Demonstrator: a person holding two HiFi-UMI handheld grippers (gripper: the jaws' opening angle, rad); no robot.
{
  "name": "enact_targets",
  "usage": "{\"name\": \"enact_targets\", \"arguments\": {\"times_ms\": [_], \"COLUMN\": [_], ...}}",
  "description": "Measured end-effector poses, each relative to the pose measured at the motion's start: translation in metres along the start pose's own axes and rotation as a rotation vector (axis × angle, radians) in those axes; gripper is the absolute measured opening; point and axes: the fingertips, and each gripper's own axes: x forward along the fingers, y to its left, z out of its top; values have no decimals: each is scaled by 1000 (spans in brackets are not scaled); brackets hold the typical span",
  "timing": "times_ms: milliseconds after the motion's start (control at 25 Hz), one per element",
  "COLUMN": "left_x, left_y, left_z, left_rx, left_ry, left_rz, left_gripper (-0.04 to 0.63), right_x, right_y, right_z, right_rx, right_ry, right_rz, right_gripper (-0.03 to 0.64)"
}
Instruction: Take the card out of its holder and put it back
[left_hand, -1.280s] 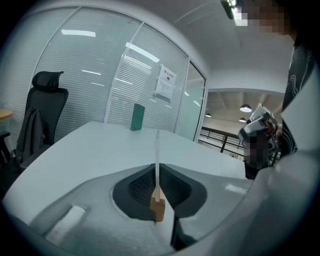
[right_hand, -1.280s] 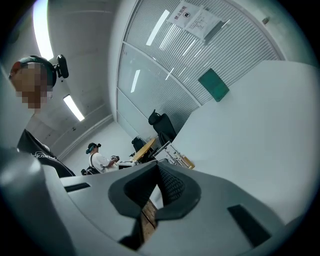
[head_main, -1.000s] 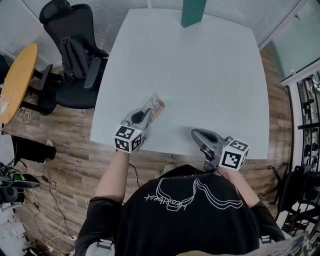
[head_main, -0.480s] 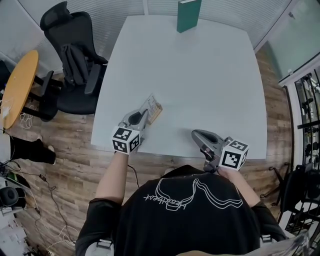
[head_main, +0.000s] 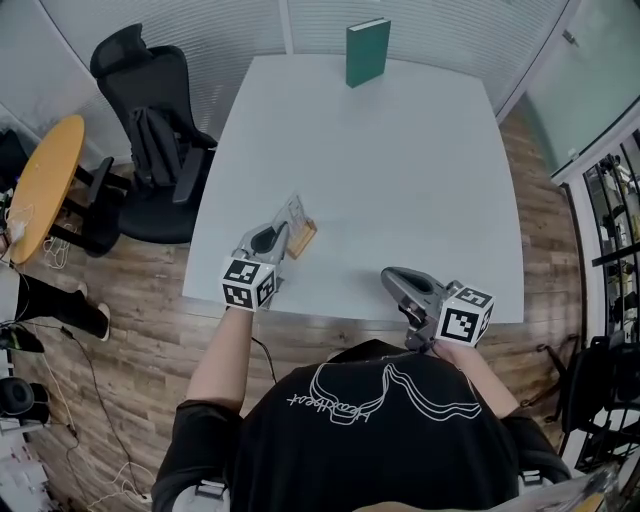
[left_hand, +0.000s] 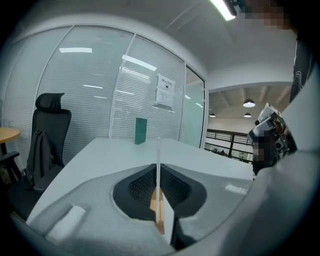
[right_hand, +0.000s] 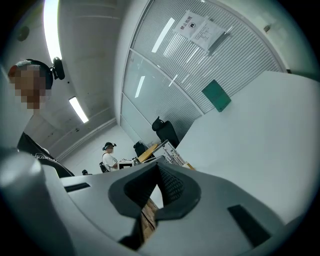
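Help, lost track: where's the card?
The card is pinched in the left hand-held gripper, left in the head view, near the table's front-left edge.

The right gripper (right_hand: 158, 175) fills the lower frame, its jaws closed together on nothing. Just above them, at centre, the card (right_hand: 173, 153) stands on the white table (right_hand: 250, 140) (a green book (right_hand: 216, 96) stands at upper right).

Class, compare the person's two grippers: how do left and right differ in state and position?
The left gripper is shut on the card; the right gripper is shut, holding nothing. The left is over the table near its left edge; the right is at the near edge, farther right. Both carry marker cubes.
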Motion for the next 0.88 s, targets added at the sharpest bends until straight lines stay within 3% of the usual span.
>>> {"name": "enact_targets", "arguments": {"times_ms": [160, 360, 680, 880], "left_x": [-4, -21, -72, -103], "left_y": [-4, -29, -90, -138], "left_z": [14, 31, 65, 67], "left_rx": [35, 18, -93, -163], "left_ry": [-4, -17, -111, -96], "left_rz": [28, 60, 19, 17], "left_gripper": [26, 26, 26, 26], "right_x": [-9, -34, -53, -71], "right_y": [6, 14, 38, 53], "right_z": [1, 5, 5, -8], "right_rx": [-4, -12, -24, -29], "right_ry": [-4, -22, -49, -57], "right_rz": [8, 27, 80, 110], "right_gripper": [9, 9, 9, 9]}}
